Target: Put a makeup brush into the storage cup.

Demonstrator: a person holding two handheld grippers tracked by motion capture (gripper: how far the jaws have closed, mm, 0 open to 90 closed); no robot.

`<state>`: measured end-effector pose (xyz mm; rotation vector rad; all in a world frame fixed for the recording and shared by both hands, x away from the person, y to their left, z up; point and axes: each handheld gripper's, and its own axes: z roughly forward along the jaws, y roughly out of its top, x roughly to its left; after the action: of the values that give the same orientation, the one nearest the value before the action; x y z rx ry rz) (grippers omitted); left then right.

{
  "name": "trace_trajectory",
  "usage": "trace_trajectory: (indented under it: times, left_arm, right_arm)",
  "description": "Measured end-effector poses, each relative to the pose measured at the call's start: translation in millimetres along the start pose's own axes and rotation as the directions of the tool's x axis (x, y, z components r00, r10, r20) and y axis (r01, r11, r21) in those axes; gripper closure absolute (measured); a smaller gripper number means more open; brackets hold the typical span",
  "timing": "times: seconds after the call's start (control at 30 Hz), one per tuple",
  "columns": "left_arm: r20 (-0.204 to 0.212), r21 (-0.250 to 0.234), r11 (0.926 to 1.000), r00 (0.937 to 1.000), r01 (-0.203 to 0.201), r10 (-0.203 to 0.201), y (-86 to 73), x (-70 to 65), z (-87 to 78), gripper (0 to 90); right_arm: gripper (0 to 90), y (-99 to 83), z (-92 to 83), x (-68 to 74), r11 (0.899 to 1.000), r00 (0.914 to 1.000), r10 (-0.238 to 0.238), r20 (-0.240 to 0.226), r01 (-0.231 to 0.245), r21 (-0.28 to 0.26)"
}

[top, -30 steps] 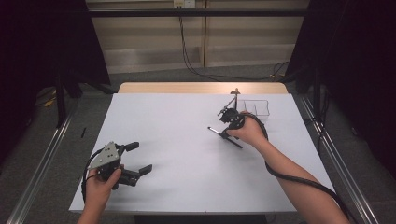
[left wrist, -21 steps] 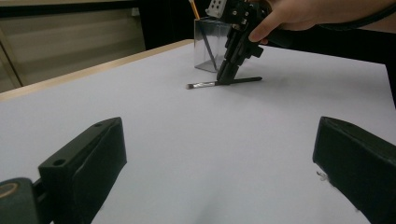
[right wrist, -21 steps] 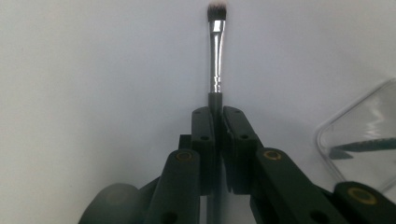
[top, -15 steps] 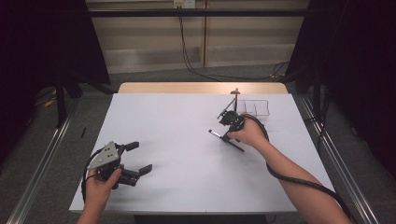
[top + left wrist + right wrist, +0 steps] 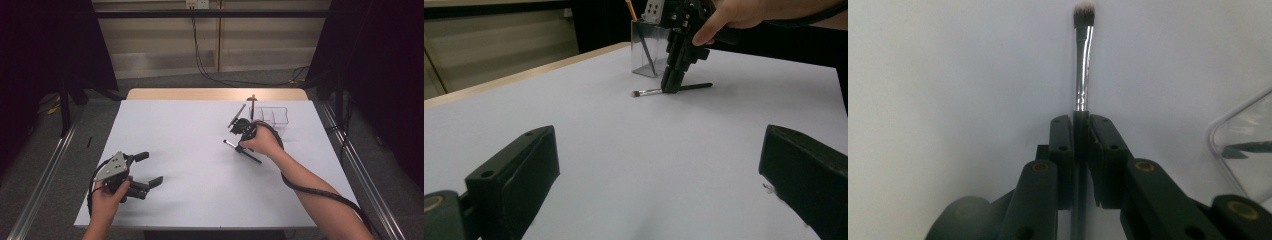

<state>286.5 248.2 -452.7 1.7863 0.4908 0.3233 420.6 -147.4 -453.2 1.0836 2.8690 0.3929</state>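
From above, our right gripper (image 5: 239, 140) meets a makeup brush (image 5: 242, 151) lying on the white table (image 5: 190, 150) beside a clear organizer (image 5: 274, 116). Our left gripper (image 5: 659, 175) gapes wide. Up close, our jaws pinch the handle behind its ferrule; we judge the brush light, stiff, slippery.

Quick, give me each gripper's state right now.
Left gripper: open, jaws wide apart, holding nothing.
Right gripper: closed on the makeup brush, which lies on the white table.
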Motion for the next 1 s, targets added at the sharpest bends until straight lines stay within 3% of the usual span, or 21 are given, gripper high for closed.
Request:
trace_trajectory:
  times: [0.3, 0.53, 0.77, 1.0]
  left_arm:
    - [-0.005, -0.001, 1.0000, 0.9999, -0.009, 0.008, 1.0, 0.1, -1.2, 2.8]
    - [-0.010, 0.004, 1.0000, 0.9999, -0.009, 0.009, 0.7, 0.9, -1.7, 2.8]
    - [-0.009, 0.001, 1.0000, 0.9999, -0.007, 0.007, 0.8, 0.1, -0.5, 2.8]
    - [-0.008, 0.001, 0.9999, 0.9999, -0.011, 0.011, 1.1, -0.4, -0.5, 2.8]
  right_arm:
    - [84.5, -0.5, -0.3, 0.1, 1.000, 1.0000, -0.004, -0.001, 0.004, -0.003]
    - [84.6, -8.0, -2.9, -1.3, 0.997, 0.9992, 0.040, -0.008, -0.041, -0.071]
    - [84.6, -13.8, -13.7, -2.1, 0.982, 0.9963, 0.080, -0.031, -0.084, -0.167]
    - [84.6, -22.6, -23.5, -3.4, 0.951, 0.9930, 0.108, -0.049, -0.117, -0.287]
